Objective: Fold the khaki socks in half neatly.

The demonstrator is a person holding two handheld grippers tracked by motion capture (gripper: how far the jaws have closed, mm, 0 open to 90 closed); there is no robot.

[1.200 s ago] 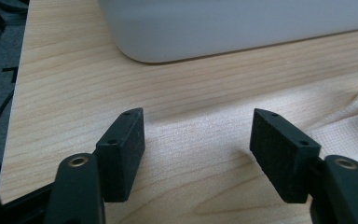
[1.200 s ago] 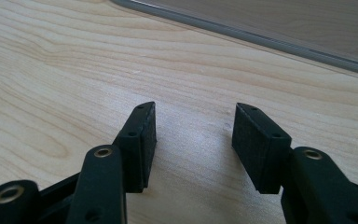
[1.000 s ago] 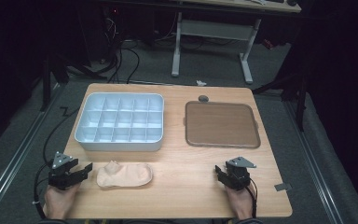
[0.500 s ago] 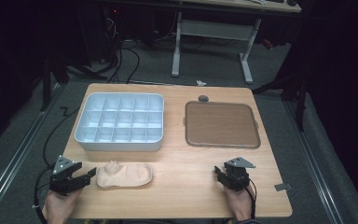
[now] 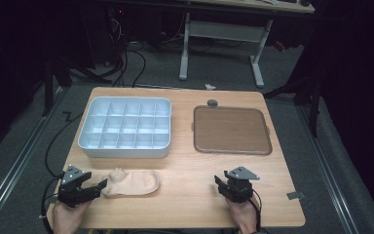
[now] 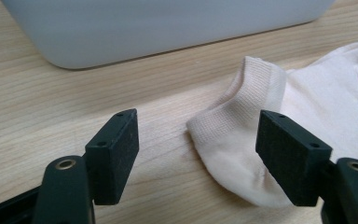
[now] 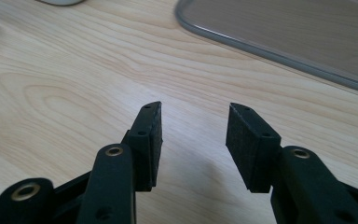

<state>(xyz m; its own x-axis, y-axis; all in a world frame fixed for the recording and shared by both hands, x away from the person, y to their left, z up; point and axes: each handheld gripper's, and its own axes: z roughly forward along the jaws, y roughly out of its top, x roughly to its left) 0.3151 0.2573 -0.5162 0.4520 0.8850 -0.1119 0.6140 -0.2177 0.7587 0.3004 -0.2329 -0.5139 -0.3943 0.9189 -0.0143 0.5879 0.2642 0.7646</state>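
A pale peach ankle sock [image 5: 134, 183] lies flat near the table's front left. My left gripper [image 5: 100, 186] points at its cuff from the left. In the left gripper view the cuff of the sock [image 6: 242, 121] lies between the jaws of the left gripper [image 6: 198, 128]. Those jaws have just been opening and stand open, with the pads clear of the cloth. My right gripper [image 5: 222, 181] hovers over bare wood at the front right. The jaws of the right gripper [image 7: 193, 116] have just been closing a little; they are open with nothing between them.
A white compartment box [image 5: 124, 127] stands behind the sock, and its wall [image 6: 168, 23] is close ahead of the left gripper. A brown tray [image 5: 231, 130] lies at the back right, its rim [image 7: 261, 44] ahead of the right gripper. A small grey disc [image 5: 213, 103] sits behind the tray.
My left gripper has slid back toward the near left corner and turned to face the sock's cuff, with its jaws wider. The sock has stayed put. The right gripper has shifted only slightly.
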